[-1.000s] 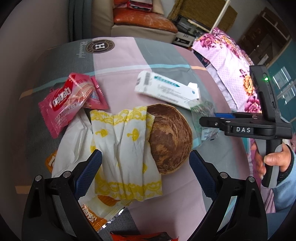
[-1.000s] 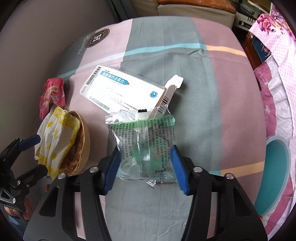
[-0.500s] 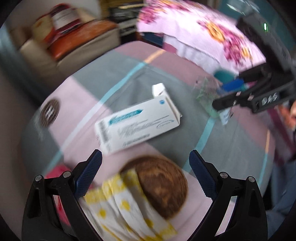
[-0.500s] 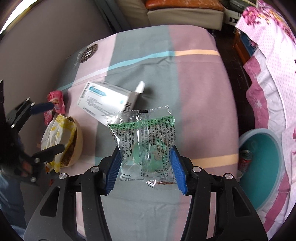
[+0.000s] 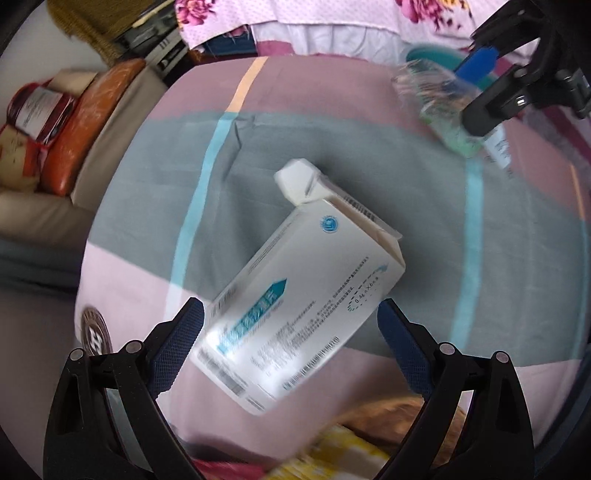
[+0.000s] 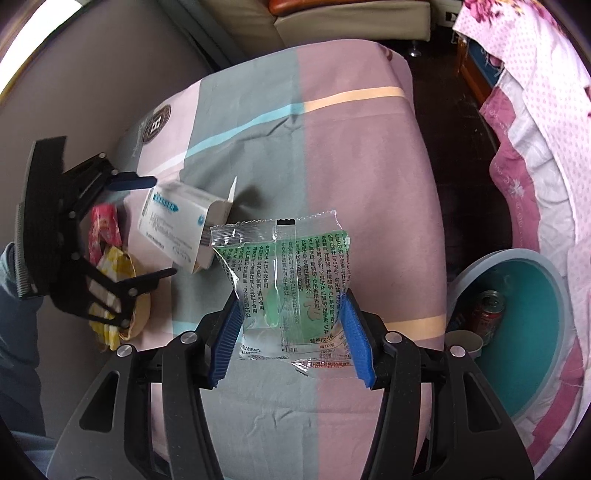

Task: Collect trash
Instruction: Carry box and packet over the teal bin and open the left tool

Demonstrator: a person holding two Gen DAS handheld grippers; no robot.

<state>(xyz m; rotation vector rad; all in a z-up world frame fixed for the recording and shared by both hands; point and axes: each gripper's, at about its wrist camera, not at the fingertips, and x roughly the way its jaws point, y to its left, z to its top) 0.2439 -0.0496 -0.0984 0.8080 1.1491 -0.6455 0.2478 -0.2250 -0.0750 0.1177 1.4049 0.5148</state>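
My right gripper (image 6: 291, 338) is clamped on a clear green-printed wrapper (image 6: 284, 280), pinched by its lower half so the rest stands up between the blue pads, lifted off the cloth and ready, I judge, to go to the teal bin (image 6: 517, 314) on the floor at my right, where a red can (image 6: 487, 314) already lies. My left gripper (image 5: 291, 350) is spread wide with nothing between its pads, framing the white medicine box (image 5: 295, 306), which lies flat and askew on the table with one end flap (image 5: 297, 181) sprung open; the wide opening suits the box's breadth, and I take it as my next pick. Whether the pads touch the box yet I cannot tell, as the view is blurred. Near the table's left edge sit a brown bowl (image 6: 142, 306) with a yellow-patterned paper (image 6: 114, 266) draped in it and a red packet (image 6: 105, 230) beside it, more trash waiting. The table wears a striped cloth (image 6: 351, 166) in pink and grey-green with thin blue and orange lines, slightly creased. Beyond it stands a beige sofa (image 6: 351, 22) with an orange cushion (image 5: 88, 125), and a pink floral fabric (image 6: 535, 92) hangs over the furniture at my right.
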